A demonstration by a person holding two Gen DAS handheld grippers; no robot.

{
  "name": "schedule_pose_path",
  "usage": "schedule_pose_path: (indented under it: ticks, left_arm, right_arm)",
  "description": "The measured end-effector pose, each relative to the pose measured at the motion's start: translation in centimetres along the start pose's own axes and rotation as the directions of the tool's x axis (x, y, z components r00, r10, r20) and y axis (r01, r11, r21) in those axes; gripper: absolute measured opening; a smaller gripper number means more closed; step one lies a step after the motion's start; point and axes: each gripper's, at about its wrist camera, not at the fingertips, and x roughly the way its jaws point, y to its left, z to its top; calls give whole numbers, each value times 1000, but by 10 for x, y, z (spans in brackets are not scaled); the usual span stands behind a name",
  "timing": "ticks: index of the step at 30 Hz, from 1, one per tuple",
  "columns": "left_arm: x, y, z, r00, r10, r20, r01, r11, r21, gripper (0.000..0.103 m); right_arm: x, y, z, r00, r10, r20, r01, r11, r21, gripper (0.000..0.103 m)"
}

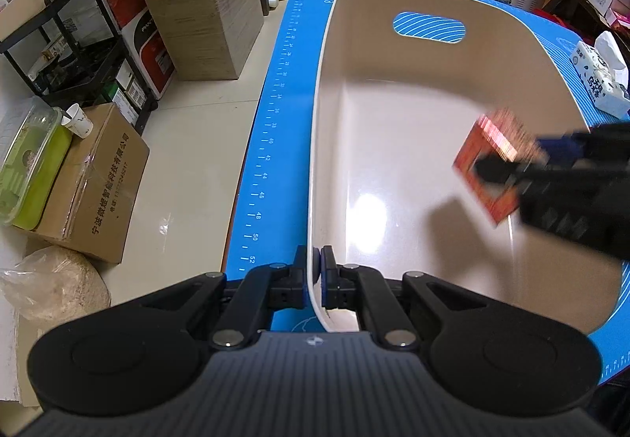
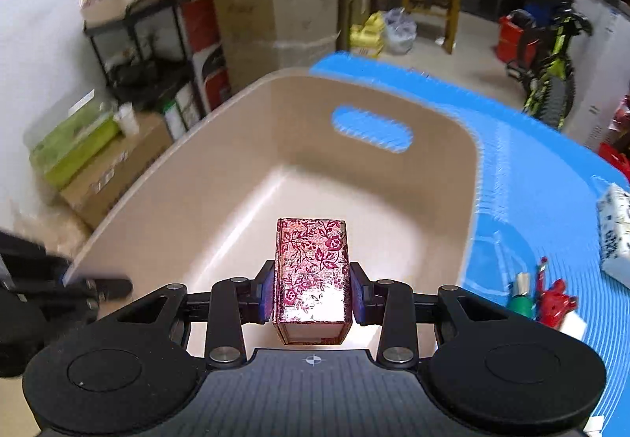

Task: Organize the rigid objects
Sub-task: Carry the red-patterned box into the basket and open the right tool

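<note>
Right gripper point(image 2: 312, 291) clenched on the box point(image 2: 312, 271), pads on its two long sides, floral face up. The box hangs over the near end of the bin point(image 2: 157, 177), above the floor, not touching it. Left gripper point(image 1: 314, 281) is clamped on the bin's near rim, one finger inside the wall, one outside, steadying it.

Past the box: bare bin floor, then the far wall with its handle slot point(image 2: 372, 130). Right of the right gripper, outside the bin on the mat point(image 2: 531, 169): small red and green items point(image 2: 539, 299), and a tissue pack point(image 2: 614, 236) further out.

Risks:
- Release from this height: the box could tumble or land on edge, since it sits above the floor.
- Glossy foil sides, narrow pad contact: slip or yaw mid-move is plausible.
- The right gripper crosses close to the right wall; a clip there would jolt the bin against the left grip.

Hard to read:
- Left view shows the box and right gripper motion-blurred.
- The box's underside and actual clearance to the floor are not visible.
- The small items are too blurred to identify.
- The bin's near right corner is hidden behind the gripper body.
</note>
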Motion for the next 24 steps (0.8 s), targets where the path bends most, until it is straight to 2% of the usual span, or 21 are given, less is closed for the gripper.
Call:
schedule_pose_path:
  ticks: [4, 9, 10, 11, 15, 17, 22, 24]
  left_arm:
    - [0, 0, 0, 1000, 0, 3, 0, 1000, -2, 7]
    - [0, 0, -1, 1000, -1, 6, 1, 1000, -7, 7]
    - [0, 0, -1, 1000, 0, 6, 0, 1000, -7, 7]
    - [0, 0, -1, 1000, 0, 6, 0, 1000, -8, 7]
    - [0, 0, -1, 1000, -2, 6, 2, 1000, -10, 7]
    - [0, 0, -1, 1000, -2, 6, 2, 1000, -9, 7]
    - [0, 0, -1, 1000, -1, 5, 1, 1000, -8, 7]
    - [0, 0, 0, 1000, 0, 4, 0, 1000, -8, 7]
  right_arm:
    - [18, 9, -8, 995, -14, -101, 11, 999, -30, 44]
    - [27, 22, -15, 988, -30, -151, 17, 996, -88, 45]
    - [26, 22, -15, 989, -29, -145, 17, 996, -85, 45]
    - [25, 22, -15, 989, -28, -144, 17, 997, -79, 51]
    - [20, 23, -15, 992, -17, -124, 7, 997, -78, 54]
    - [12, 21, -14, 994, -11, -107, 4, 998, -69, 60]
    - [-18, 11, -2, 999, -20, -25, 19, 999, -25, 73]
    - [-33, 4, 2, 1000, -12, 8, 12, 1000, -8, 74]
